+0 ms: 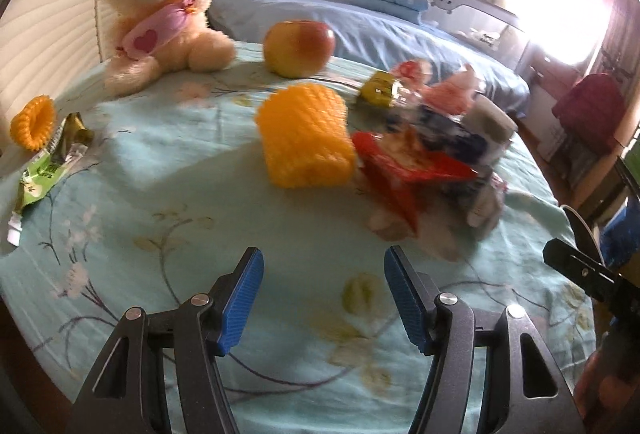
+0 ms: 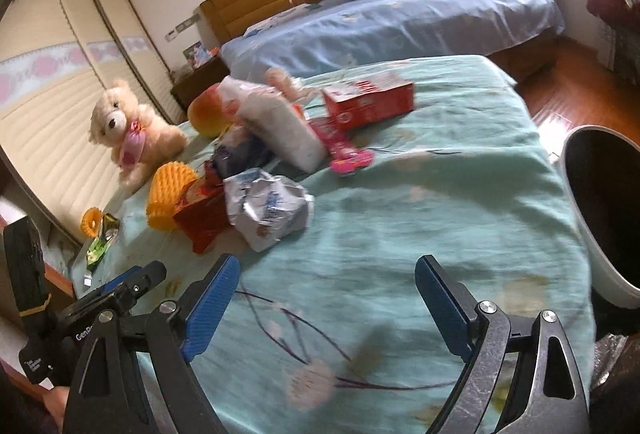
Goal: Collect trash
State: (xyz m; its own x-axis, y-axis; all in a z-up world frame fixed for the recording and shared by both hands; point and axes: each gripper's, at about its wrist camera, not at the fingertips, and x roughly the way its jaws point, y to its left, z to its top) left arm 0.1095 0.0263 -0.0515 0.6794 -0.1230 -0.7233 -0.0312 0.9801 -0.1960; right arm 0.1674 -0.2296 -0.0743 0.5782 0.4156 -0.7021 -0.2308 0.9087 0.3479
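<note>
Left tool (image 1: 324, 298), blue ribbed pads: jaws apart, nothing between, above round worktop (image 1: 120, 234) with pale-green floral cloth. Right tool (image 2: 326, 308): jaws wide apart, empty.

Trash heaped mid-worktop: orange foam fruit net (image 1: 306, 136), red crinkled snack wrapper (image 1: 404, 164), crumpled silver-white foil bag (image 2: 266, 208), red carton (image 2: 370, 104); print blurred, unreadable. Green wrapper (image 1: 42, 178) near left edge, text illegible.

Apple (image 1: 298, 48) and cream teddy bear (image 1: 160, 6) at far side. White bin (image 2: 600, 210) beside worktop's right edge. "GenR…" partly legible on left tool's body in right wrist view.
</note>
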